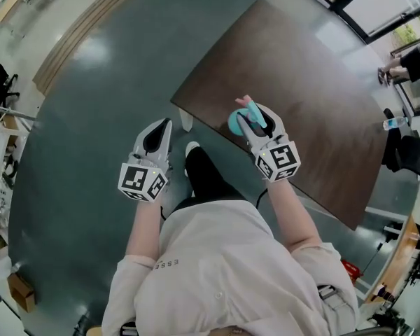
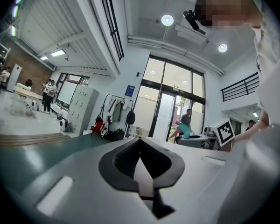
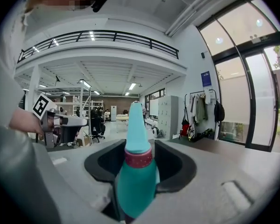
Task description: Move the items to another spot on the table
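Note:
My right gripper (image 1: 254, 115) is shut on a teal cone-shaped item (image 1: 239, 120) with a pink dotted band; it hangs over the near edge of the dark brown table (image 1: 315, 82). In the right gripper view the item (image 3: 136, 171) stands upright between the jaws of the gripper (image 3: 139, 144), its narrow tip pointing up. My left gripper (image 1: 162, 126) is off the table to the left, above the green floor, its jaws pressed together with nothing in them (image 2: 141, 143). From the left gripper view, the teal item (image 2: 184, 129) shows small in the distance.
The table's corner (image 1: 173, 101) points toward the left gripper. A water bottle (image 1: 393, 123) lies past the table's far right side. Lockers (image 2: 79, 108) and hanging coats (image 2: 113, 111) stand by the glass doors. People stand far off at the left (image 2: 49, 94).

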